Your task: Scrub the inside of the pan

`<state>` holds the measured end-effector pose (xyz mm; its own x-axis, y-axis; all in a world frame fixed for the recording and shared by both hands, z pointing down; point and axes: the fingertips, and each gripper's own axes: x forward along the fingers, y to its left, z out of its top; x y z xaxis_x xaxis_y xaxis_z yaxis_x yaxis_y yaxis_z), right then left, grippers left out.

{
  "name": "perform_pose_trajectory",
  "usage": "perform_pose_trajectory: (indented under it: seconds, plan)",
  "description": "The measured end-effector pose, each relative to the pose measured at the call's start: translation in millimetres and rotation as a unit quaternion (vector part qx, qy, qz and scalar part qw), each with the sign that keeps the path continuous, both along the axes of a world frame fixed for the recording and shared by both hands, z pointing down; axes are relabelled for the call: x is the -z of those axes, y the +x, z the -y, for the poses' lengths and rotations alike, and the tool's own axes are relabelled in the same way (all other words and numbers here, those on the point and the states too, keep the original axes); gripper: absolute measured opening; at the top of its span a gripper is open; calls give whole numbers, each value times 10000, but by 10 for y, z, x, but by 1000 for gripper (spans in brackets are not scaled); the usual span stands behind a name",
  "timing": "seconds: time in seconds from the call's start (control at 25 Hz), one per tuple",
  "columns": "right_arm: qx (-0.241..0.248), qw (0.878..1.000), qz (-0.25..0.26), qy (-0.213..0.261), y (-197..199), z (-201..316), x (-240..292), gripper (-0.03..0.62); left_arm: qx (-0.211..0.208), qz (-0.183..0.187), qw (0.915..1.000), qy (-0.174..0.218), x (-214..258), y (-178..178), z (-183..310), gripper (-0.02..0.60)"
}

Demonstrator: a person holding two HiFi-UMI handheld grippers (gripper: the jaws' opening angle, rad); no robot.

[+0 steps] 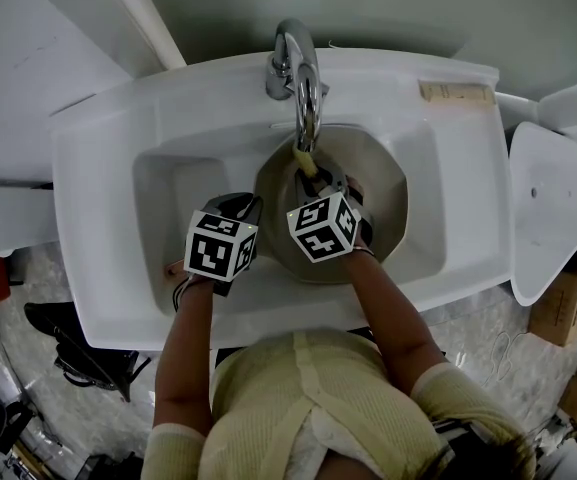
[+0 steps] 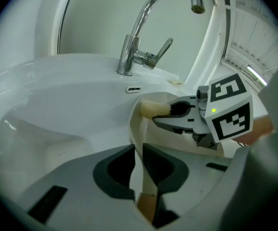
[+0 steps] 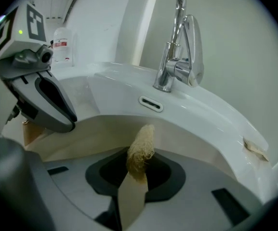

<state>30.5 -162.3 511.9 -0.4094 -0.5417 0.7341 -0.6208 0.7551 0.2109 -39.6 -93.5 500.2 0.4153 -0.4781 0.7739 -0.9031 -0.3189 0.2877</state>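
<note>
Beige pan [image 1: 380, 183] lies in the sink [image 1: 168, 193]. The left gripper [image 2: 138, 170] pinches its rim, jaws narrow on the thin wall, likely to steady it. The right gripper [image 3: 133, 179] clamps a scrubber [image 3: 141, 146], whose fibrous tip reaches ahead of its jaws toward the pan's inside.

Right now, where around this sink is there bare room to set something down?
Bare: the basin floor left of the pan, and the sink ledge right of it, in front of the tan label. Crowded: over the pan, where the left gripper clamps the rim and the right gripper holds the scrubber under the faucet.
</note>
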Motion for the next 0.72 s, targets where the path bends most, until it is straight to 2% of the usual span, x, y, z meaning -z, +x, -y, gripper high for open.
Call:
perform_pose_trajectory:
  seconds: [0.32, 0.72]
  plan:
    - [675, 9974, -11, -237, -182, -231, -16, 92, -15, -34, 10000, 39, 2, -3, -4, 100]
    - [1217, 9904, 82, -646, -315, -511, -46, 92, -36, -58, 9999, 73, -2, 4, -6, 100]
